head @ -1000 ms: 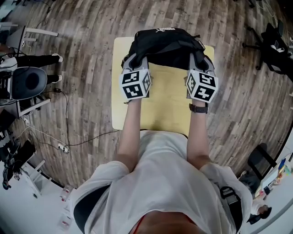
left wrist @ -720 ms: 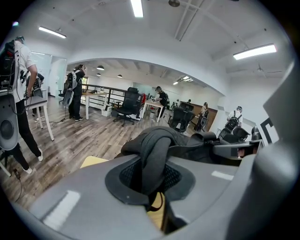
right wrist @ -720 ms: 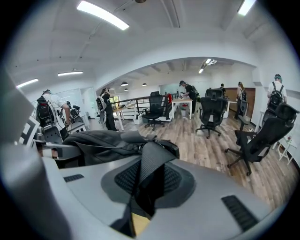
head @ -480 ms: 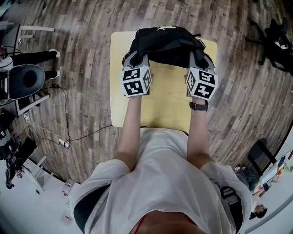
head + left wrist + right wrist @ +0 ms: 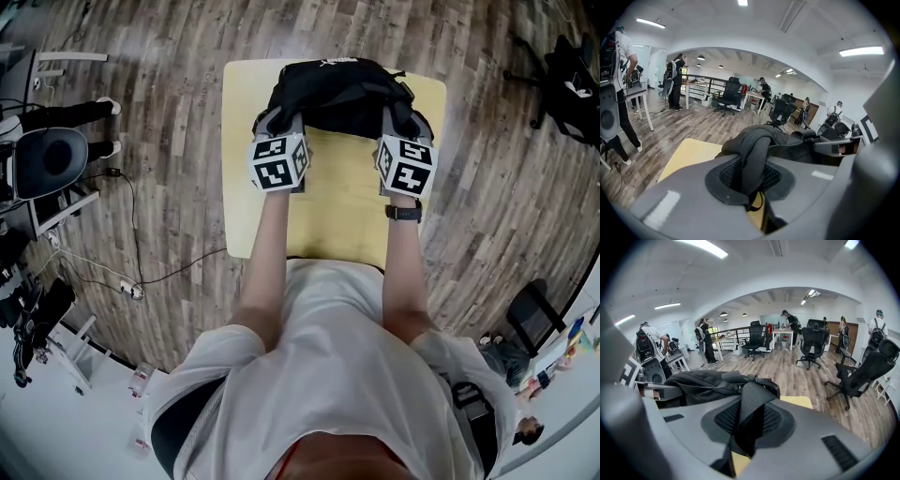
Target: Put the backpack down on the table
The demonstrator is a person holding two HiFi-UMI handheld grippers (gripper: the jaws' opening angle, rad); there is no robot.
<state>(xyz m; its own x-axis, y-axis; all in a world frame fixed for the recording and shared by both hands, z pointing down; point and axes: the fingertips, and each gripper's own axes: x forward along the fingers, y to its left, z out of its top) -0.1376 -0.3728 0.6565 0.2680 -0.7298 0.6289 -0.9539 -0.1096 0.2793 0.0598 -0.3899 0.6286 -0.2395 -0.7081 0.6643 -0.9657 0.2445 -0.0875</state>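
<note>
While both forearms reach straight ahead from the person's torso, side by side and roughly parallel, each hand carries its tongs tipped forward and downward over the pale yellow desk (image 5: 342,211), which lies beneath them. The left tongs (image 5: 275,120) are pressed together on a padded strap (image 5: 754,157) of the black backpack (image 5: 339,86); the strap loops up out of the ribbed pads and arches over toward the bag just beyond the tips. The right tongs (image 5: 405,118) likewise pinch a flat strap (image 5: 752,411), which rises from between their pads toward the bag's heaped black fabric, just ahead and to their left. Seen from the head, the backpack spans the gap between the two pairs of tongs and extends past their tips, over the far part of the desk; whether its base touches the desktop cannot be told. Marker cubes face upward on both tools, and a dark wristwatch (image 5: 404,212) sits on the right wrist, just behind the right cube. Wooden floor (image 5: 169,84) surrounds the desk on either side of the tongs.
</note>
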